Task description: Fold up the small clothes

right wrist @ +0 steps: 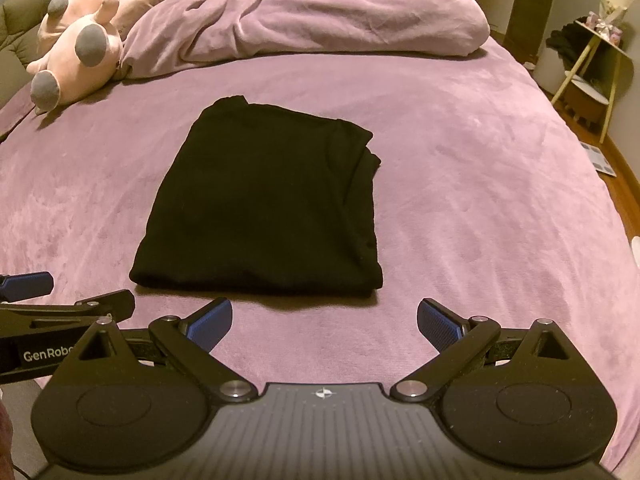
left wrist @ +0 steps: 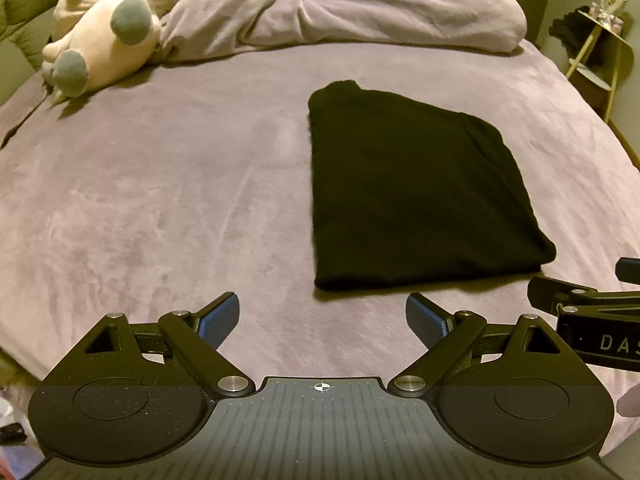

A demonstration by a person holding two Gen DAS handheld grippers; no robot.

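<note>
A black garment (left wrist: 416, 192) lies folded into a flat rectangle on the purple bed cover (left wrist: 160, 208); it also shows in the right wrist view (right wrist: 264, 208). My left gripper (left wrist: 322, 320) is open and empty, hovering just short of the garment's near edge. My right gripper (right wrist: 324, 322) is open and empty, also just short of the near edge. Each gripper shows at the side of the other's view: the right gripper (left wrist: 592, 308) and the left gripper (right wrist: 60, 304). Neither touches the cloth.
A bunched purple duvet (right wrist: 320, 12) lies along the far side of the bed. Pink plush toys (right wrist: 76, 52) lie at the far left. A side table (right wrist: 592, 64) stands off the bed's right edge, over a wooden floor (right wrist: 624, 172).
</note>
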